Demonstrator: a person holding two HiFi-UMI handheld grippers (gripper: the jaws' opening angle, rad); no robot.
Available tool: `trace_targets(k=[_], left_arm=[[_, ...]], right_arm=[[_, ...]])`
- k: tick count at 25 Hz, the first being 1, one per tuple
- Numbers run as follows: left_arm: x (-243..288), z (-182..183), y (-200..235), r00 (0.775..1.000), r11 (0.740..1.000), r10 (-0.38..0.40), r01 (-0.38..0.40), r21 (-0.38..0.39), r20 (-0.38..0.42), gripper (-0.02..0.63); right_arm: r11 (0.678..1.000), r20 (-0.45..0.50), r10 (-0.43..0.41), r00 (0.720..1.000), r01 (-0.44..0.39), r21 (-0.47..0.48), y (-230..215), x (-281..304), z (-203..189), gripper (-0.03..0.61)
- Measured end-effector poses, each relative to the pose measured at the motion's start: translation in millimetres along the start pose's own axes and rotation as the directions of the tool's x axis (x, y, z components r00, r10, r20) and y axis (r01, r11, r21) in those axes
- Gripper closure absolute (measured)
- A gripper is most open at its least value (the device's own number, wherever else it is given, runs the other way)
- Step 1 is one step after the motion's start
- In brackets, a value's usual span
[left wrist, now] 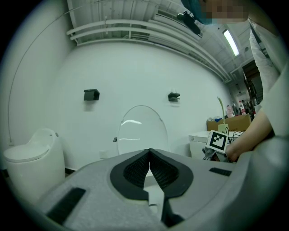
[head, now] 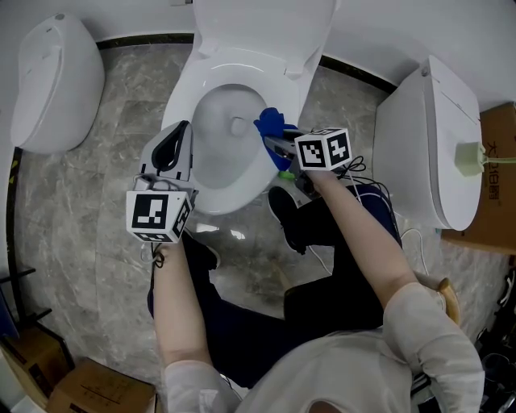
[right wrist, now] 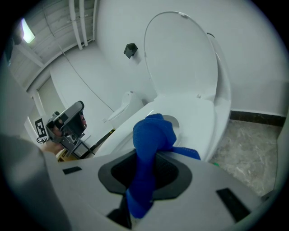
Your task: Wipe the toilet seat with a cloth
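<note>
- Two grippers work over the middle toilet: its lid (head: 266, 20) stands up against the wall and the toilet seat (head: 234, 64) is down, ready for wiping.
- The right gripper (head: 272, 143) has its jaws clenched on the blue cloth (head: 270, 123). A fat bunch pokes out ahead of the tips, and a tail trails back between the jaws.
- That bunch sits at the right side of the seat, by the inner edge of the ring. It looks pressed to the seat or just above it; actual contact is too close to call.
- The left gripper (head: 171, 145) hovers at the left side of the seat with its jaws closed tip to tip on nothing. Only white porcelain shows through the small gap behind the tips.
- On progress, my read is that the wipe is under way on the right flank. The seat looks evenly white, with no streaks or wet trail, so nothing shows which parts are done.
- By that reckoning the rear curve, the left side and the front lip could all be left to cover.
- A second toilet (head: 56, 77) at far left and a third toilet (head: 439, 145) at right stand well apart from the action.
</note>
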State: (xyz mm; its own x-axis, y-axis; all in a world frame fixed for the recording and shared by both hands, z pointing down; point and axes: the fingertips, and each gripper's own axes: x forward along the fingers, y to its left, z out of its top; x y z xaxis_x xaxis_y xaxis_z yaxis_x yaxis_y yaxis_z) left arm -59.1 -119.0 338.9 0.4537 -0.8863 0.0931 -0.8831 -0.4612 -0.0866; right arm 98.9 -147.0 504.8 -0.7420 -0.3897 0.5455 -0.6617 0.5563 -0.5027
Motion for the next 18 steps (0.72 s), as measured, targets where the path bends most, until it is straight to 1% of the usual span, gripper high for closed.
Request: trace_targets(k=[11, 18], left_arm=[[0.7, 0.6, -2.0, 1.000, 1.000, -0.006, 0.006, 0.011, 0.000, 0.604], [1.2, 1.4, -0.9, 1.000, 1.000, -0.003, 0.003, 0.013, 0.001, 0.604]], right_arm=[[0.999, -0.021, -0.029, 0.999, 0.029, 0.028, -9.3, 0.3, 5.1, 0.494], [0.999, -0.037, -0.039, 0.999, 0.040, 0.025, -18.7, 2.5, 12.1, 0.494]])
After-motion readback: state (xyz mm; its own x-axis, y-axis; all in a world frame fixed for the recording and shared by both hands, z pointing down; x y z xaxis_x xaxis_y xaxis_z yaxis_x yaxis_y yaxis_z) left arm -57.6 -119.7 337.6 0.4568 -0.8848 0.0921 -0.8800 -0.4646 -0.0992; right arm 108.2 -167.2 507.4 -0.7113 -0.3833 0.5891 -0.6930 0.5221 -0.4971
